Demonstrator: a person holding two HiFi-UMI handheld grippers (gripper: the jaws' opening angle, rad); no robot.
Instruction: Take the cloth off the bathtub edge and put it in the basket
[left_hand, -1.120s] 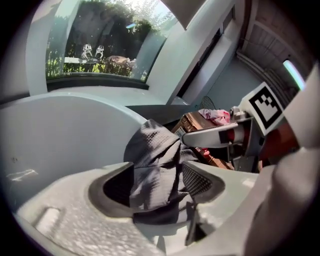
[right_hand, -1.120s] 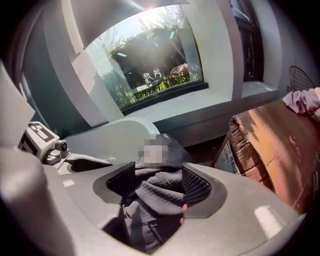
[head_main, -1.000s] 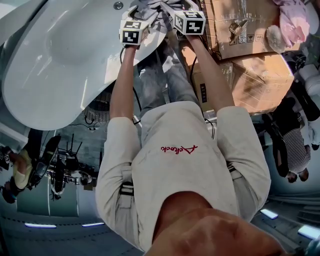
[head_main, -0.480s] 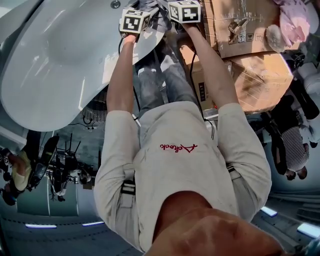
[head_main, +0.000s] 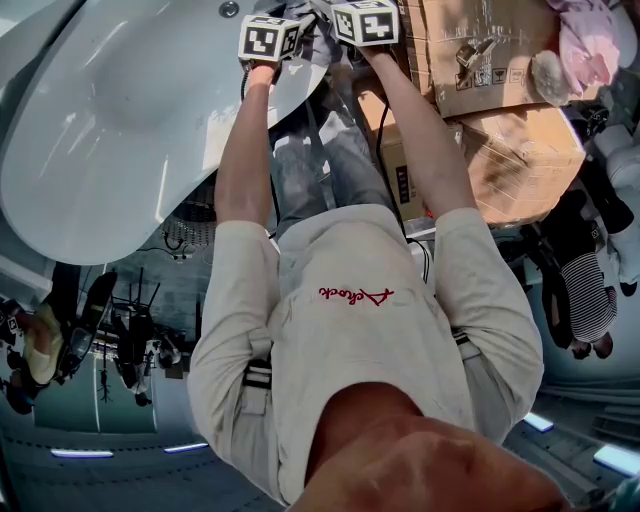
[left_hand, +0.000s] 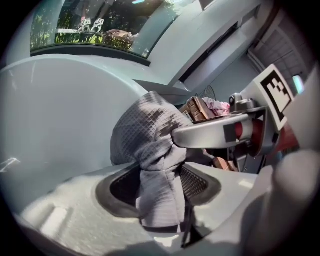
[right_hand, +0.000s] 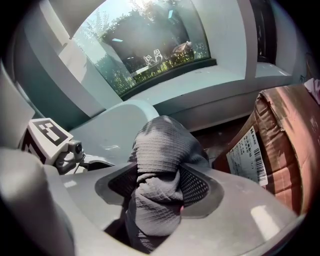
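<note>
Both grippers meeting at the top centre of the head view, over the near rim of the white bathtub (head_main: 120, 130), arms reaching out side by side.

Left gripper (left_hand: 157, 180) taking the grey waffle-weave cloth (left_hand: 145, 135) between its fingers: having just been closing, pads now pressing on a bunched waist of fabric, the rest ballooning up above them. Right gripper (right_hand: 155, 195) doing the same from the other side, also just closing, cloth (right_hand: 162, 145) crumpled and filling the gap between its pads.

Gripping with two tools probably to gather the whole cloth in one go, keeping loose ends from dragging on the rim during the lift. Pointing steeply down so as to get under the heap.

Cloth sitting at the bathtub edge, bunched up between the two grippers, not yet carried anywhere.

Looking for containers: no basket showing clearly in any view. Cardboard boxes (head_main: 480, 60) stacking at the upper right of the head view, beside the tub, with pink fabric (head_main: 585, 40) lying on top. Contents of the boxes staying hidden.
</note>
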